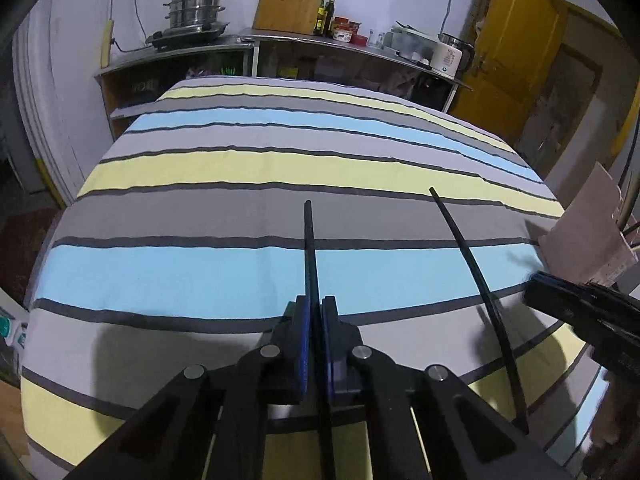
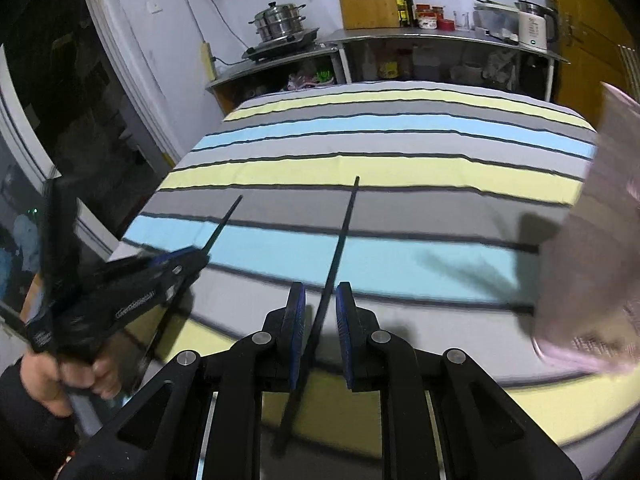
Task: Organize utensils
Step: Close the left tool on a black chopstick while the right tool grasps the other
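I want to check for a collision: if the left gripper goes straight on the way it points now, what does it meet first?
Probably only the striped tablecloth. The left gripper, shut on a black chopstick, points down at bare cloth; nothing else lies ahead. The second chopstick seems off to the side, though depth is unclear.
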`<state>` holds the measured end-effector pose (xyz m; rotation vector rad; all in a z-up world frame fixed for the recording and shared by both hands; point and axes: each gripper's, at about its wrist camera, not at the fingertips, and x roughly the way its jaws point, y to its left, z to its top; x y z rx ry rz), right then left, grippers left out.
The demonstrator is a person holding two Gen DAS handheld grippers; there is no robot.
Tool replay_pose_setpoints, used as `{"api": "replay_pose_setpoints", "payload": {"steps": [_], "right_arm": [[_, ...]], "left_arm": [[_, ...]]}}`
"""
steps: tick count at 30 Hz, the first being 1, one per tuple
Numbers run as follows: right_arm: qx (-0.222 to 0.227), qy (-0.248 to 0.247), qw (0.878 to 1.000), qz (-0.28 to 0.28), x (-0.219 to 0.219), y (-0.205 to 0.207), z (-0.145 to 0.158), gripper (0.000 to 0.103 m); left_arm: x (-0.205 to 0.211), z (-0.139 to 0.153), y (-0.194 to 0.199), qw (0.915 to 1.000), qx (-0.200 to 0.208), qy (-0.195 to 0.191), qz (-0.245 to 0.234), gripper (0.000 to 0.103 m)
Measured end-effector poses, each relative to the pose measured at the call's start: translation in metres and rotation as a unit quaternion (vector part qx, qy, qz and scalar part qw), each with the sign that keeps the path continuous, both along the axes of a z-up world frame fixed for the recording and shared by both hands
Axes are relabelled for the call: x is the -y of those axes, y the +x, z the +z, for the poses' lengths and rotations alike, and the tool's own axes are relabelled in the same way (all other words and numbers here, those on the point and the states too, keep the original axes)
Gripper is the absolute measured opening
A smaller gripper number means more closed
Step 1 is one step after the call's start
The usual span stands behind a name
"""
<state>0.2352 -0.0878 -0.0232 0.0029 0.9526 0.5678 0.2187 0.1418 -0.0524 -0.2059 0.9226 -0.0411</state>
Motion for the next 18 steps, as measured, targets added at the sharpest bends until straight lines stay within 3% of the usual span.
{"api": "replay_pose_setpoints", "payload": {"steps": [5,11,18], "right_arm": [[-0.016,-0.013,1.000,-0.003,-0.014,0.030,-0.015,0.016],[-0.029,-0.034,0.999,-0.007,-0.026,0.048,-0.028,0.016],[-0.017,-0.051,0.998,-0.011,-0.036,0.054,-0.028,0.014]], "left_arm": [[0.000,0.000,0.014,1.0000,-0.007,-0.001,-0.002,0.006],[0.012,-0.001,0.031,0.9985,-0.007,0.045,-0.032,0.008],[0.016,-0.001,0.040,0.9968,-0.008,0.065,-0.047,0.008]]}}
